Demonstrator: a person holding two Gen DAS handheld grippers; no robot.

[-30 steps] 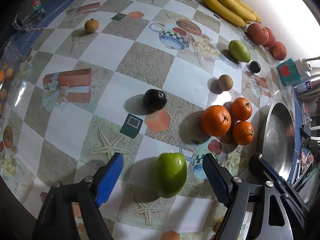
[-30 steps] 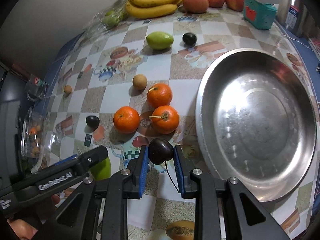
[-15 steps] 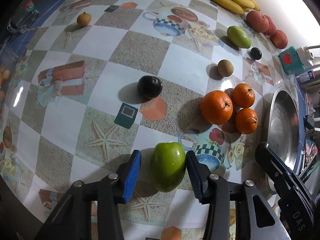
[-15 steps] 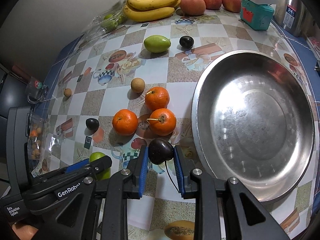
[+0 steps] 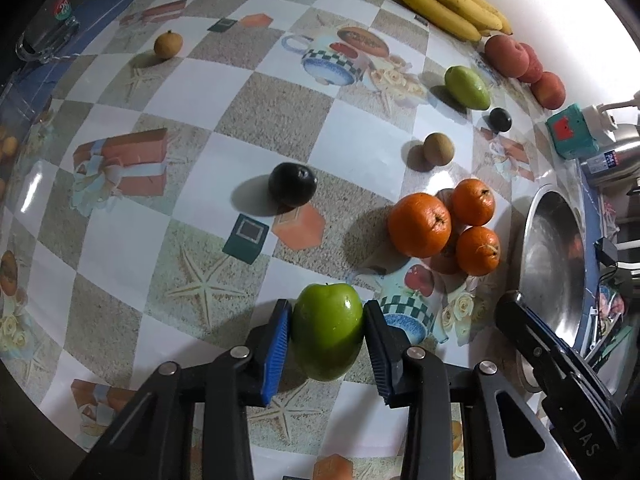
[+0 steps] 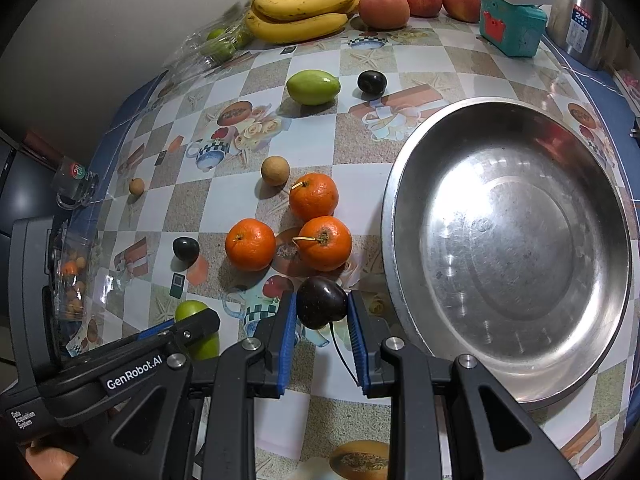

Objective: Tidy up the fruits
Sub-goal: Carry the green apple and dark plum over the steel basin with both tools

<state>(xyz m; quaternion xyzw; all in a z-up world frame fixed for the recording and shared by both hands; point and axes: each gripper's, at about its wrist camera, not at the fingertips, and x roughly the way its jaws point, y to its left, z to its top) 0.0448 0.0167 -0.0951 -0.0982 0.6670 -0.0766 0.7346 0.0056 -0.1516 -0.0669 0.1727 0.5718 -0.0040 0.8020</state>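
While both grippers sit low over the patterned surface, each already has a fruit between its blue pads. The left gripper has its jaws closed on the green apple, which stands stem-up with the pads against its two flanks. The right gripper has its jaws closed on a dark plum, whose thin stem trails down towards the camera.

The relation that matters next, as I judge it, is the steel bowl: it lies just to the right of the plum, its near rim close beside the right pad, so the right hand is much the nearer and needs only a short lift and sideways carry. The apple would have to pass the three oranges first.

The right wrist view shows the bowl's whole bare interior and the left gripper's body beside the apple; the left wrist view shows only a sliver of the bowl, but shows plainly how the apple is held.
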